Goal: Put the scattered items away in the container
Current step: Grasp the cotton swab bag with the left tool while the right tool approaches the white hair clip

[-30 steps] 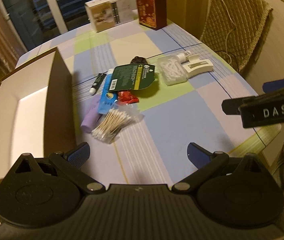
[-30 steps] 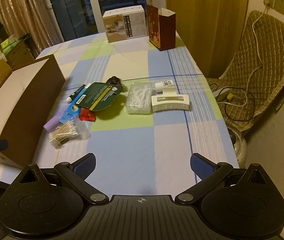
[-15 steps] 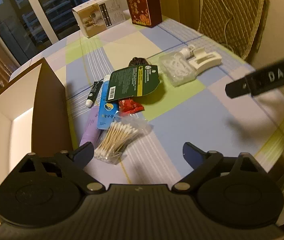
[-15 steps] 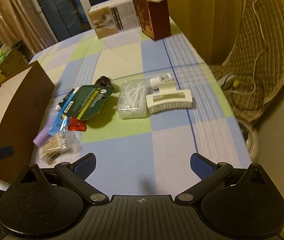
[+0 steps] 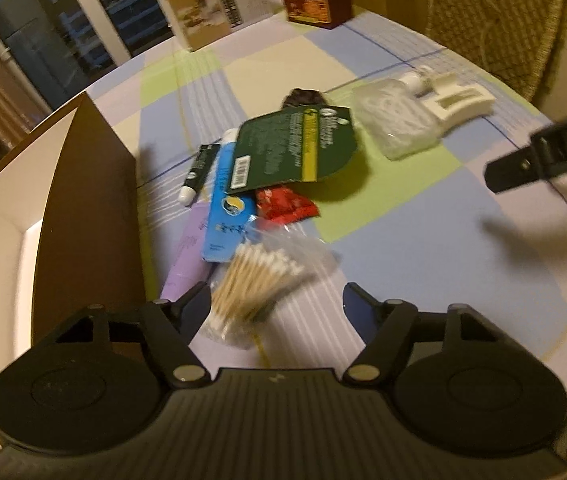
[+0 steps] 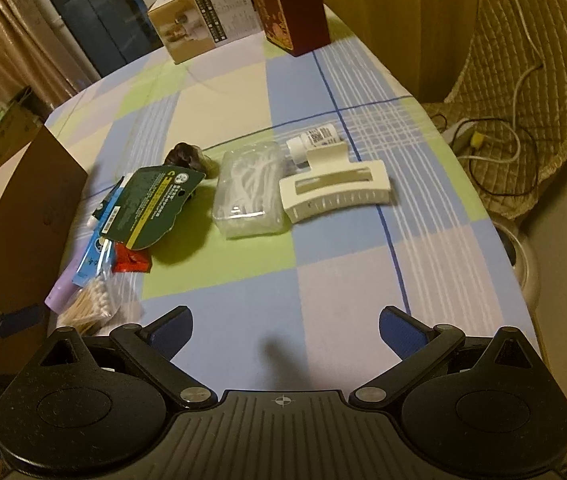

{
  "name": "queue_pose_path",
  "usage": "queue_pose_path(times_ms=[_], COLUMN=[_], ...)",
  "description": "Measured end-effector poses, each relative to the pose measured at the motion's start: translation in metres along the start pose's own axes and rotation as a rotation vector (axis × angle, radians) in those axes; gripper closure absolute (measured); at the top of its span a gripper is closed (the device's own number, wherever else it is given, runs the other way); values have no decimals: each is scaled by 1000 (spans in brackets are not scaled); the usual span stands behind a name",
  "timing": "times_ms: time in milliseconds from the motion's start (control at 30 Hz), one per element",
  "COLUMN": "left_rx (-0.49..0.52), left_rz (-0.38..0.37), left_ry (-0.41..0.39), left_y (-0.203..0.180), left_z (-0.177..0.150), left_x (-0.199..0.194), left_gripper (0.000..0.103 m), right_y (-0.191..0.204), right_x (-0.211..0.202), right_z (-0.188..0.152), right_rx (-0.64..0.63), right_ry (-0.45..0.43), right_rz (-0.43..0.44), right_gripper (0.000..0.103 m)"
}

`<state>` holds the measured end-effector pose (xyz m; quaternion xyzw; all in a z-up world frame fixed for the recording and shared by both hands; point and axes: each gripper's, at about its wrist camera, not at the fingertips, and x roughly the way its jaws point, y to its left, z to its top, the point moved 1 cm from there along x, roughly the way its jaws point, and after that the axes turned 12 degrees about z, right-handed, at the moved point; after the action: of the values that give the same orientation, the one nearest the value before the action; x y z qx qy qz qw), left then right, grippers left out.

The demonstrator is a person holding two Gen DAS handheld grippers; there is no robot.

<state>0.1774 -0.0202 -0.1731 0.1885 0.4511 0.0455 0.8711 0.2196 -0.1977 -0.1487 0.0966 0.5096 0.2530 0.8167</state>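
Left gripper, jaws spread wide and empty, is aimed low at the clear bag of wooden cotton swabs at lower centre, probably the first pick since it lies nearest the open brown cardboard box at frame left; right gripper, equally wide and empty, hovers over bare checked tablecloth; only its view shows the white plastic hair claw sharply, at centre right, well apart from the box.
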Motion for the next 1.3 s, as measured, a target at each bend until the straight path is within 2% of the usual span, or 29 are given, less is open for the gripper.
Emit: queue_pose_path(times_ms=[133,300,467,500,567,633,733,767,800,867,967,1067,1133,1200,1300], left_rx=[-21,-96,-141,-155,-171,-170,-183,-200,-217,-222,-225,-238,-241,-251,-252], left_rz=[23,3,20,7,-18,-29,-56,-79,-105,-134,-143,-151,-154,-157,-151], left_ry=[31,102,107,116,124,136,179,201,223,241,240,244,247,252,256], left_y=[-2,4,7,9,13,14,17,19,21,23,23,25,26,28,28], left_z=[4,5,7,8,7,7,6,4,2,-3,-4,-4,-5,-6,-6], left_x=[19,40,52,54,54,53,48,47,45,42,43,44,44,45,45], left_gripper=[33,37,37,41,58,67,73,74,74,74,74,74,73,73,73], right_y=[1,-3,2,4,5,6,9,10,11,11,19,28,24,10,-11], right_x=[10,20,31,32,35,39,42,43,44,47,43,35,36,41,48], right_z=[6,11,15,16,18,19,20,20,20,19,21,32,38,49,63], right_rx=[-17,1,-30,-43,-65,-77,-118,-140,-164,-189,-324,-583,-740,-822,-856], right_ry=[6,14,33,33,34,38,46,49,63,90,95,89,116,173,237], right_rz=[-6,6,29,30,29,29,29,29,34,24,17,11,-15,-45,-22], right_gripper=[0,0,0,0,0,0,1,19,29,29,29,29,29,29,29])
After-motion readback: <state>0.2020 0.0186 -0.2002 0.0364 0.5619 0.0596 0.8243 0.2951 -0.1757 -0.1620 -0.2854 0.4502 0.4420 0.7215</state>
